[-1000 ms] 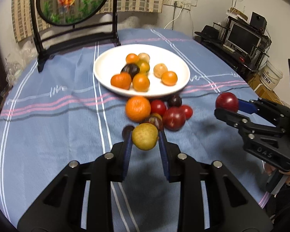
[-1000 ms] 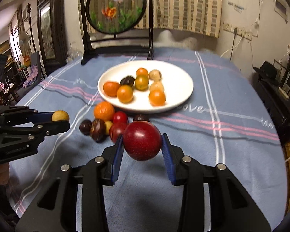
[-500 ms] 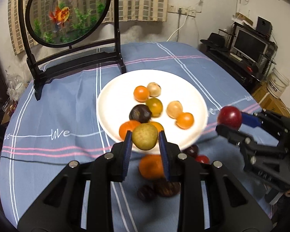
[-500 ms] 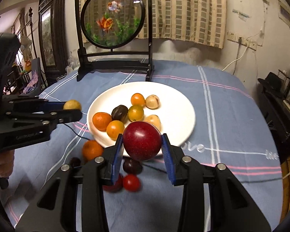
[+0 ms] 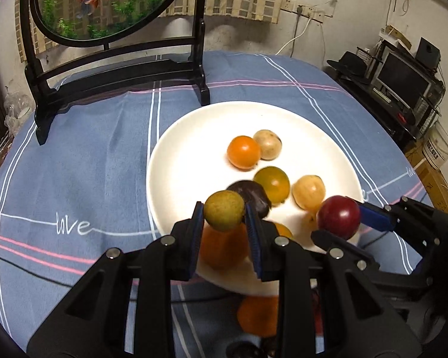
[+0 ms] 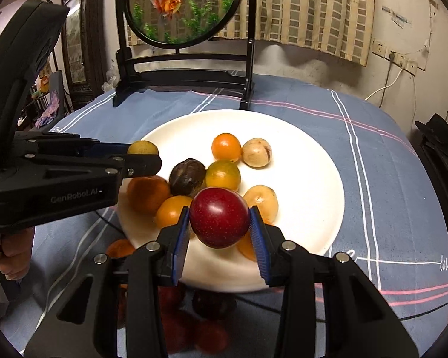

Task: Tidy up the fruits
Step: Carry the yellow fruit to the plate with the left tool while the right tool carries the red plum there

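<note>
Delivery step: left gripper (image 5: 224,215) clamps a yellow-green fruit (image 5: 224,209) and right gripper (image 6: 219,220) clamps a red plum (image 6: 219,217), both above the white plate's (image 6: 310,155) near side; next, presumably lower into bare spots ahead and release.

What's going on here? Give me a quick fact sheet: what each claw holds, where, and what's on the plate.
left gripper: jaws shut on a yellow-green fruit, held above the plate's near edge
right gripper: jaws shut on a red plum, also over the plate
white plate: holds orange, tan and dark fruits
tablecloth: blue, striped; more fruit lies off the plate, nearest the cameras
</note>
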The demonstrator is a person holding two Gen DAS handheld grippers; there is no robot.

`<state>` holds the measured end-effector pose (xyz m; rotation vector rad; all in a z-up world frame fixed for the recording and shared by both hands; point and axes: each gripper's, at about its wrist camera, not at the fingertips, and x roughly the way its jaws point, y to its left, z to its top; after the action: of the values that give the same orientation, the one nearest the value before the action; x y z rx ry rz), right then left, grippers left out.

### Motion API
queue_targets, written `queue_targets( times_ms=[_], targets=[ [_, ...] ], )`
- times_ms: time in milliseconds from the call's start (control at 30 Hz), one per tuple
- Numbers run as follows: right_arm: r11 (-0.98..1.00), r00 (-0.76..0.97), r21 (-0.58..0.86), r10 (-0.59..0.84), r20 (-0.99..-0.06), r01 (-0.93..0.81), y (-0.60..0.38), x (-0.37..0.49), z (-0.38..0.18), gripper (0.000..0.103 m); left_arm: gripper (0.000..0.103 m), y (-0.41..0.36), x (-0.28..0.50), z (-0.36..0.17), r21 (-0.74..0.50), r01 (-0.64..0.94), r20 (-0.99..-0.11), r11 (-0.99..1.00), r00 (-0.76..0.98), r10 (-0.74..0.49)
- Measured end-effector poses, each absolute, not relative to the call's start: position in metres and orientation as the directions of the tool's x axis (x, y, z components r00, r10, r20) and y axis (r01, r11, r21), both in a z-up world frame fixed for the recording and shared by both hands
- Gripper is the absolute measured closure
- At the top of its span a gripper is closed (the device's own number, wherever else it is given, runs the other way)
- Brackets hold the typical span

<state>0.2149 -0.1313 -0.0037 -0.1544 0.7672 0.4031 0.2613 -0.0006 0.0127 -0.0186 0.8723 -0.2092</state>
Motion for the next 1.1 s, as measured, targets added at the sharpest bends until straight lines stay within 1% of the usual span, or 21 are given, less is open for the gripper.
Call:
queue_targets(
  times_ms=[33, 100, 167, 267, 500, 567, 633, 900, 1100],
  targets=[
    [0.914, 0.650, 0.012, 0.298, -0.699, -0.406, -0.132, 0.216, -0.004, 0.058, 0.061, -0.001, 0.263, 0.013, -0.102, 0.169, -0.754, 0.980, 0.629, -0.188],
    [0.918, 0.660, 0.019, 0.300, -0.689, -0.397, -0.134, 0.216, -0.002, 0.055, 0.044, 0.001, 0.265, 0.014, -0.113, 0.151, -0.750, 0.982, 0.636, -0.183],
    [0.915, 0.657, 0.028, 0.310, -0.687, -0.402, -0.136, 0.213, 0.000, 0.055, 0.044, 0.002, 0.261, 0.016, -0.134, 0.152, -0.745, 0.979, 0.636, -0.200],
    [0.921, 0.666, 0.039, 0.309, -0.679, -0.388, -0.144, 0.207, 0.003, 0.055, 0.044, 0.002, 0.253, 0.018, -0.113, 0.154, -0.748, 0.982, 0.637, -0.186],
    [0.934, 0.679, 0.078, 0.310, -0.665, -0.349, -0.171, 0.179, 0.013, 0.055, 0.037, 0.004, 0.218, 0.021, -0.092, 0.157, -0.749, 0.983, 0.639, -0.172],
    [0.938, 0.682, 0.091, 0.307, -0.663, -0.333, -0.180, 0.167, 0.014, 0.052, 0.035, 0.004, 0.204, 0.023, -0.084, 0.162, -0.746, 0.983, 0.644, -0.170],
    [0.942, 0.686, 0.098, 0.302, -0.662, -0.320, -0.187, 0.155, 0.015, 0.051, 0.035, 0.002, 0.190, 0.023, -0.082, 0.175, -0.741, 0.981, 0.647, -0.177],
    [0.942, 0.667, 0.086, 0.291, -0.686, -0.323, -0.192, 0.109, 0.005, 0.050, 0.035, 0.002, 0.143, 0.019, -0.080, 0.198, -0.750, 0.977, 0.634, -0.190],
    [0.940, 0.648, 0.113, 0.306, -0.698, -0.322, -0.189, 0.091, -0.004, 0.049, 0.035, 0.006, 0.125, 0.010, -0.078, 0.191, -0.763, 0.978, 0.620, -0.182]
  ],
)
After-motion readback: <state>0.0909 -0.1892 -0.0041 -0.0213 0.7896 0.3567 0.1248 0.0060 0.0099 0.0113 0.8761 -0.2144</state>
